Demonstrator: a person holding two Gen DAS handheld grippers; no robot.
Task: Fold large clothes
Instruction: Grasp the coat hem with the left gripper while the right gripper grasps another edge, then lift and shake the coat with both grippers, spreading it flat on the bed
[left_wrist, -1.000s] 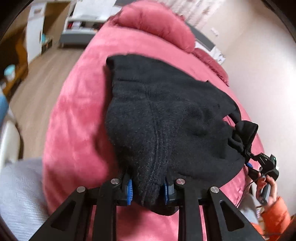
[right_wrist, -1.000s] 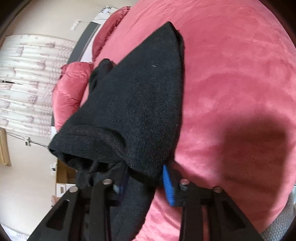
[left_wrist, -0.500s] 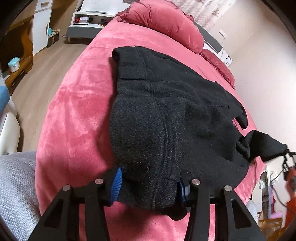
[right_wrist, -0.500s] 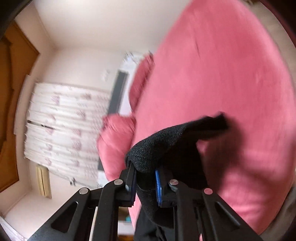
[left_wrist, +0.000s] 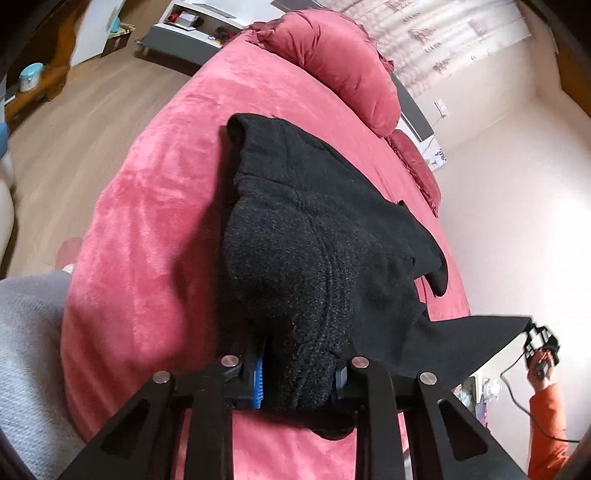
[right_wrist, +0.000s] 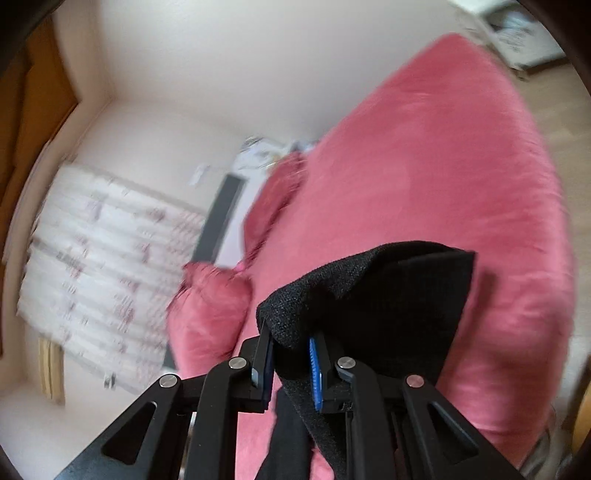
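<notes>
A large black fleece garment lies lengthwise on the pink bed, its near end lifted. My left gripper is shut on a thick bunched edge of it at the near end. My right gripper is shut on a flat corner of the same black garment and holds it in the air above the bed. In the left wrist view that gripper shows at the far right, with the cloth stretched taut toward it.
Pink pillows sit at the head of the bed near a curtained window. A wood floor and a low grey shelf lie to the left. A grey knit cloth is at my near left.
The right gripper has lifted its corner of the garment up and away to the right, pulling the cloth taut. The left gripper keeps its hold and has risen slightly.
</notes>
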